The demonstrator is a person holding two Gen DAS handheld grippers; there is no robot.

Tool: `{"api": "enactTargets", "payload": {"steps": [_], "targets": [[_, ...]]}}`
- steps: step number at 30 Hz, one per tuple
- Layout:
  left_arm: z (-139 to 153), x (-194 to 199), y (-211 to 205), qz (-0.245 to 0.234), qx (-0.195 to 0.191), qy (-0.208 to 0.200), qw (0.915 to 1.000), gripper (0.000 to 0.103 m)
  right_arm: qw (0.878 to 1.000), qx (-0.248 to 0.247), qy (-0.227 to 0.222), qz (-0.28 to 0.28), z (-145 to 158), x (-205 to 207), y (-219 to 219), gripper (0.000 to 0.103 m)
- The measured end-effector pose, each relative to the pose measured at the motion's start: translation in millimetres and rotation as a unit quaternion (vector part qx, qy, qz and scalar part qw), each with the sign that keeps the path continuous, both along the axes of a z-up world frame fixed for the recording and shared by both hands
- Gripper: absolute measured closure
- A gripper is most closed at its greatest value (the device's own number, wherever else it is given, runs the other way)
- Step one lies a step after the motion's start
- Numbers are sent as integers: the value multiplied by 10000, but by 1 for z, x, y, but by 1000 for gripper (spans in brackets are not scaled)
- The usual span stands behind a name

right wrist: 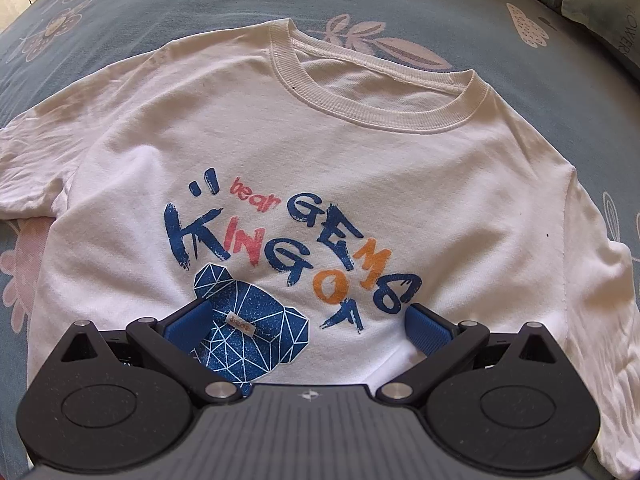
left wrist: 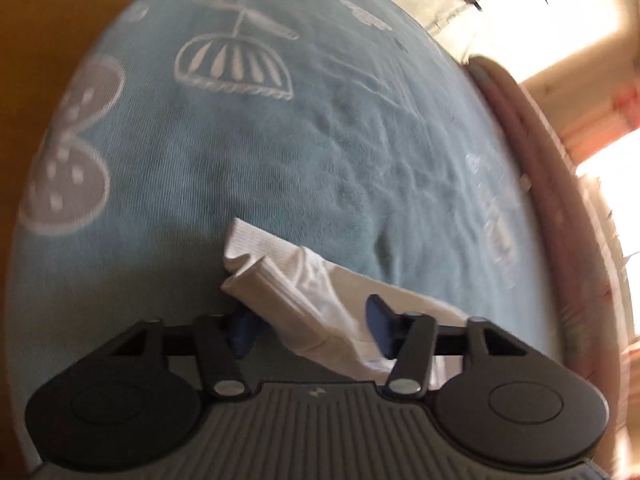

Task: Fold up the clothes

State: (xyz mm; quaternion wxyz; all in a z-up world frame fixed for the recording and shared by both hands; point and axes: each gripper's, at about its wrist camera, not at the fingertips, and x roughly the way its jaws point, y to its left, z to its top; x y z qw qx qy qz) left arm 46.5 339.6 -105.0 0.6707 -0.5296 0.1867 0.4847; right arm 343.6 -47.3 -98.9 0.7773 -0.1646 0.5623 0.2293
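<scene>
A white T-shirt [right wrist: 304, 160] lies face up, collar away, on a blue bedsheet [left wrist: 280, 140] as the left gripper [left wrist: 312, 328], half-open, straddles its bunched edge without pinching, while the right gripper [right wrist: 308, 328] hovers wide open and empty over the chest print.

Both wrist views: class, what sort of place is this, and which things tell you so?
Most likely a bedroom: a white T-shirt lies spread on a patterned blue bedsheet, a pillow sits at one corner, and pink bedding edges the sheet.
</scene>
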Motion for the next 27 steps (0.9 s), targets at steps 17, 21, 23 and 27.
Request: {"api": "enactTargets", "payload": {"steps": [17,21,23,27], "targets": [[23,-23,48,-298,-104,44,9995,54,9999,-86,39,73,0,3,4,0],[33,-32,9,-156,-73,-142,9997,37,9999,-126,78,67,0,4,6,0],[33,-27,-5,-318,-101,-135,9994,35,9999,-129,74,66,-1,4,6,0],[18,-9,-9,-740,-270,-23,9969,35,9999,-124,51,69,0,2,5,0]]}}
